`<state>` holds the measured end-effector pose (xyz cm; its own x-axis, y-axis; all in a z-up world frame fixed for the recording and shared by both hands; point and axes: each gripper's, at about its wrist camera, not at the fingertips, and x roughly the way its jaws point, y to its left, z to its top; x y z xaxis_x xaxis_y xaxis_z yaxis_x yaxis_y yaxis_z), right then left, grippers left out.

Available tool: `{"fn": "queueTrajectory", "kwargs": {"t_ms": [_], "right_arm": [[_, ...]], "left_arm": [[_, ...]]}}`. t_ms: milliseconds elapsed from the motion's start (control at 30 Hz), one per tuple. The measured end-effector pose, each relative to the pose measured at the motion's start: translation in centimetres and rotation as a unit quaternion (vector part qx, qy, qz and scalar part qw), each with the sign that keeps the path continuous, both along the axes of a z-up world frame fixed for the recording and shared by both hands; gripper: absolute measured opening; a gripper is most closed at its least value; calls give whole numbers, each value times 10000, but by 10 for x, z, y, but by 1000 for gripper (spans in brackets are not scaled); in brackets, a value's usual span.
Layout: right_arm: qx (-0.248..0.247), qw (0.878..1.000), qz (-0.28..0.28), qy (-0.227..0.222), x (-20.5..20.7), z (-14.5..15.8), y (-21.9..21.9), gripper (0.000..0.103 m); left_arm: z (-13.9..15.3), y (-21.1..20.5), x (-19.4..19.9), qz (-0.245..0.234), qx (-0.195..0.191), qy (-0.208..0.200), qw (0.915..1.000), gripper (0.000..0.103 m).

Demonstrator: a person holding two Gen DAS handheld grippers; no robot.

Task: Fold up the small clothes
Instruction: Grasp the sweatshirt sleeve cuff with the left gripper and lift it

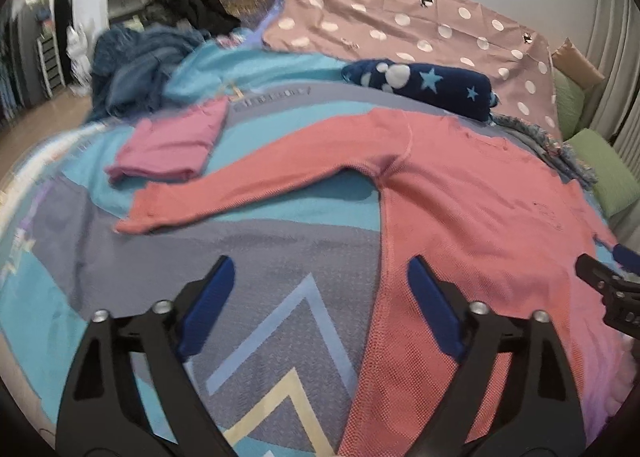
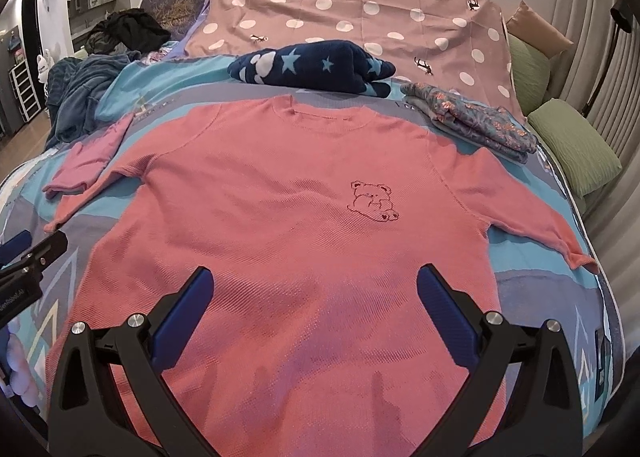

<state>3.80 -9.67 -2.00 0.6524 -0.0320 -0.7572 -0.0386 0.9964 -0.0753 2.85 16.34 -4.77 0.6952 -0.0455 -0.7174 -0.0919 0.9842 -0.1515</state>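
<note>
Below my left gripper (image 1: 320, 281) and right gripper (image 2: 314, 289), both gaping empty, the pink sweater (image 2: 280, 217) hem runs out of frame.

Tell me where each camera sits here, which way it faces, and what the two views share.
Left wrist: behind the open left claw, angled down over the coral shirt's left side; the right claw shows at the right edge.
Right wrist: behind the open right claw, centred on the shirt below its bear drawing; the left claw shows at left.
Shared: shirt, folded pink garment, navy star blanket, polka-dot sheet.
</note>
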Motion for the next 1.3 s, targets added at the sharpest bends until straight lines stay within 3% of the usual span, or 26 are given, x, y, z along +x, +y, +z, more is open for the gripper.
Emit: {"fn": "queueTrajectory", "kwargs": {"t_ms": [133,200,333,433,533,700,767,800,833,867,900,967,1167,1300], "right_arm": [[-56,10000,0,55,10,-4,1,102],[-76,10000,-11,49,13,-3,1,102],[-66,9999,-62,49,19,-5,-2,102],[-49,9998,-151,132,23,-11,-7,102],[-52,9995,-224,202,27,-17,-12,102],[-43,9991,-319,272,34,-22,-17,102],[-27,9991,-329,273,36,-23,-17,102],[-18,9991,-330,270,36,-23,-18,102],[-8,9991,-332,265,37,-24,-18,102],[2,9991,-334,264,37,-24,-19,102],[15,9991,-337,265,37,-24,-19,102],[22,9991,-349,257,37,-25,-22,102],[79,9991,-379,158,39,-20,-32,102],[211,9991,-366,33,39,-14,-41,102]], "left_arm": [[-16,28,16,62,-610,332,9976,72],[-28,61,28,338,-1036,527,9926,70],[-58,136,46,1108,-1960,791,9711,64],[-86,186,56,1687,-2491,939,9490,61],[-115,225,64,2190,-3070,1079,9199,61],[-135,255,79,2686,-3355,945,8980,59],[-140,263,82,2853,-3452,904,8895,50],[-143,267,84,2905,-3516,861,8858,35],[-146,269,87,2913,-3555,847,8841,27],[-147,271,90,2903,-3580,850,8833,13],[-146,271,91,2897,-3601,833,8829,9],[-132,268,91,2823,-3502,662,8907,7],[-54,222,107,2059,-2951,2,9330,7],[-1,161,132,1192,-2581,-292,9583,7]]}}
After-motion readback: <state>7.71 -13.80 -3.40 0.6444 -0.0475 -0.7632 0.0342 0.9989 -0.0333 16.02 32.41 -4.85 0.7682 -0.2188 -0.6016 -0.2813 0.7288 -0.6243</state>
